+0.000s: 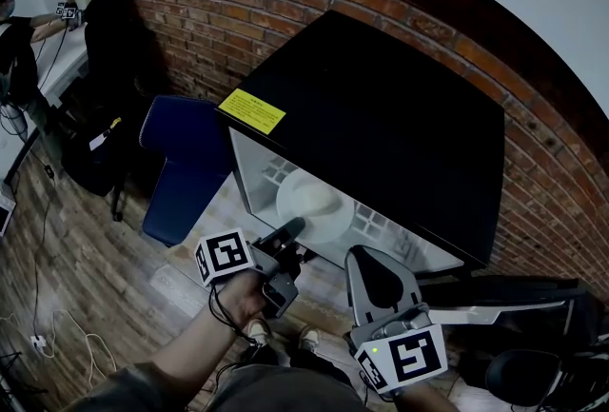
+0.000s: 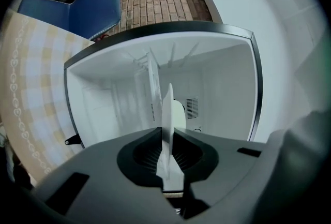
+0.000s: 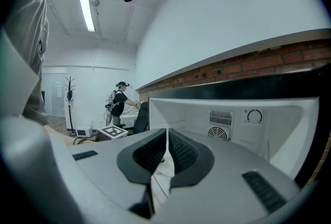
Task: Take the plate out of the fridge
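A small black fridge stands open against a brick wall. Inside it, a white plate rests on a white shelf. My left gripper reaches into the opening and is shut on the plate's near rim. In the left gripper view the plate shows edge-on, pinched between the two dark pads. My right gripper hangs just in front of the fridge, to the right of the plate. Its jaws are shut with nothing between them, and in the right gripper view it points at the fridge's white interior.
A blue chair stands left of the fridge, with a black office chair behind it. The fridge's dark door hangs open at the right. Cables lie on the wooden floor. A person stands far off at a desk.
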{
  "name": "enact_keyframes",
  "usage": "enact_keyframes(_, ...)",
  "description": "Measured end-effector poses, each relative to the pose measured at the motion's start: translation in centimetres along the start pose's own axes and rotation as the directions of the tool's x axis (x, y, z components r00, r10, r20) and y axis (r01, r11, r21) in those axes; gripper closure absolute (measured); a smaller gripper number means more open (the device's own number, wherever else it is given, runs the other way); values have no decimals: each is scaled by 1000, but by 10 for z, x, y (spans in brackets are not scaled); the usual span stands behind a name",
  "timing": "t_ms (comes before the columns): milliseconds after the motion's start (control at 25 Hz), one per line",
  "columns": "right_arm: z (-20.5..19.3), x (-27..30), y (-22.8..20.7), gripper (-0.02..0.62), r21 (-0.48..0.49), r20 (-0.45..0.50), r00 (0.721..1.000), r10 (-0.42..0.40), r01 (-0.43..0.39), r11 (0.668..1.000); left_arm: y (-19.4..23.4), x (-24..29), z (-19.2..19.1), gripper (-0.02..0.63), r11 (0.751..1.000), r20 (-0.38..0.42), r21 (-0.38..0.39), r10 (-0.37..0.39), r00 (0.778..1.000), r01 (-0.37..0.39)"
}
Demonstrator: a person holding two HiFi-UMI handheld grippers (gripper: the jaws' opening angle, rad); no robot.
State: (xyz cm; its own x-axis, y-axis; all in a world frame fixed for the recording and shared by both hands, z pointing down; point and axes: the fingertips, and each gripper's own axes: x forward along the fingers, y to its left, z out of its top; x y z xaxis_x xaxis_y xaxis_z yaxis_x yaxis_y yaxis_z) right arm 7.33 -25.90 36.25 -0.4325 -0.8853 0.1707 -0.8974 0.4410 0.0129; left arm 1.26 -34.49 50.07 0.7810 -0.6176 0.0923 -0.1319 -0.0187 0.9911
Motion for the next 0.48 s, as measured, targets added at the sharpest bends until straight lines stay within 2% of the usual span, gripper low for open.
enact_keyframes(240,8,-7,7,563,-8,35,999,11,-11,1000,1,-18,-1,554,999,22,-40,7,1000,-6)
enact_keyframes(480,20,-15,14,563,-19,66,997,30,-29,999,-27,-37,-1,554,997,59,-57,-44,997,48)
